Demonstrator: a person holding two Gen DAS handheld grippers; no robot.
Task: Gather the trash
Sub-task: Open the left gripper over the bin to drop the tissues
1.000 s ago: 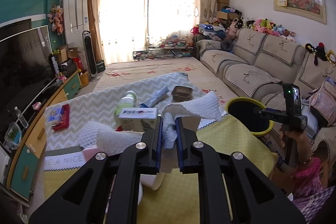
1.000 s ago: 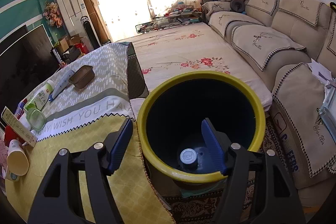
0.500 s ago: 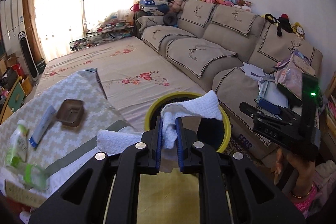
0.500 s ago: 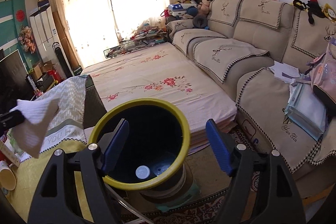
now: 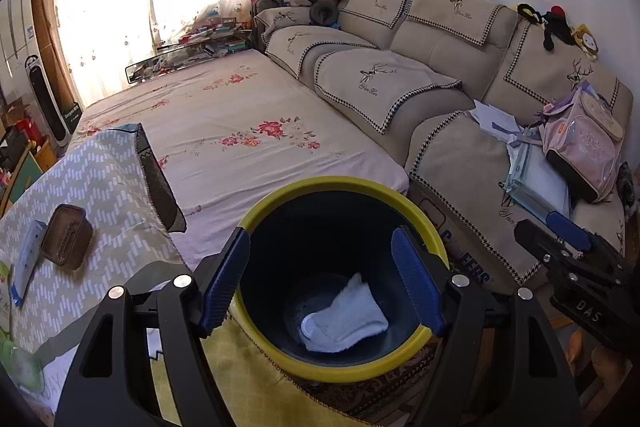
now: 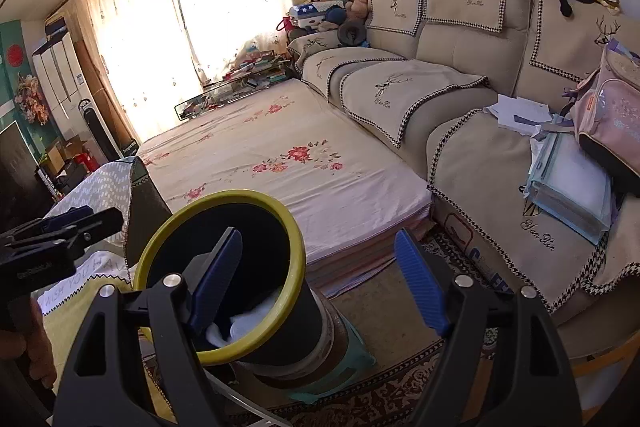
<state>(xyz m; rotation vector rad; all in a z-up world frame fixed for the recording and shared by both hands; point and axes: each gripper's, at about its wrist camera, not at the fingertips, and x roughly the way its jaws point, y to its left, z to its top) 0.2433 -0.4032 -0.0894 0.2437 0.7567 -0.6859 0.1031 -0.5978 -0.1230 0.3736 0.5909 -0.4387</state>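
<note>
White crumpled tissue (image 5: 344,319) at the bottom of the yellow-rimmed black bin (image 5: 280,359).

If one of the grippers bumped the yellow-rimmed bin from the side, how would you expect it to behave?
The bin would probably tip rather than slide: in the right wrist view it already leans, perched on a small teal stool. It likely weighs little, holding only a limp white cloth that I can see. Its round wall suggests it would roll once down.
</note>
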